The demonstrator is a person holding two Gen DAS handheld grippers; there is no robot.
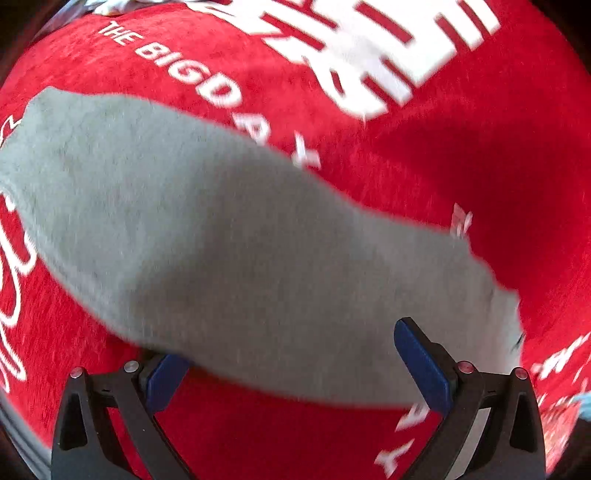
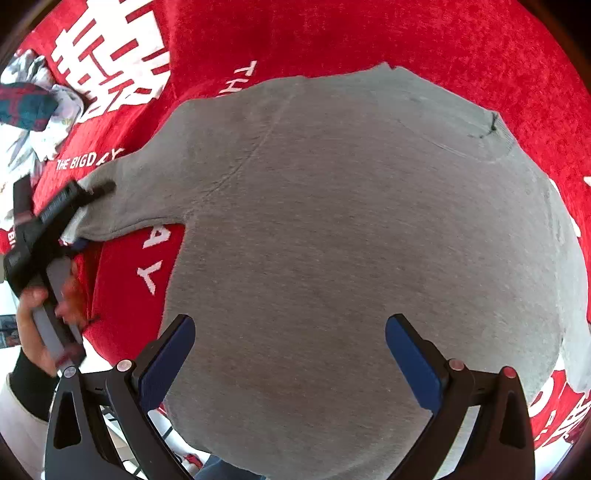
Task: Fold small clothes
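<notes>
**Q:** So, what lies on the table?

**A:** A grey sweater (image 2: 351, 240) is spread flat on a red cloth (image 2: 369, 33) printed with white lettering. Its collar (image 2: 491, 129) points away from the right camera; the hem reaches the near edge of the table.

**Q:** Where is the left gripper?

**A:** Seen from the right wrist, the left gripper (image 2: 79, 221) is at the end of the sweater's sleeve (image 2: 140, 199), which stretches sideways from the body. A hand (image 2: 40, 314) grips its handle. In its own view the fingers (image 1: 421, 362) stand spread wide, one on each side of the sleeve (image 1: 221, 229); one pad is partly hidden under the fabric. That view is blurred, so I cannot tell whether the pads touch the fabric.

**Q:** And the right gripper?

**A:** The right gripper (image 2: 291, 362) hovers over the sweater's lower body, fingers (image 2: 166, 362) spread apart, pinching nothing.

**Q:** Anything else?

**A:** A heap of clothes (image 2: 37, 110), white and dark plaid, sits at the far left of the cloth, well apart from the sweater.
</notes>
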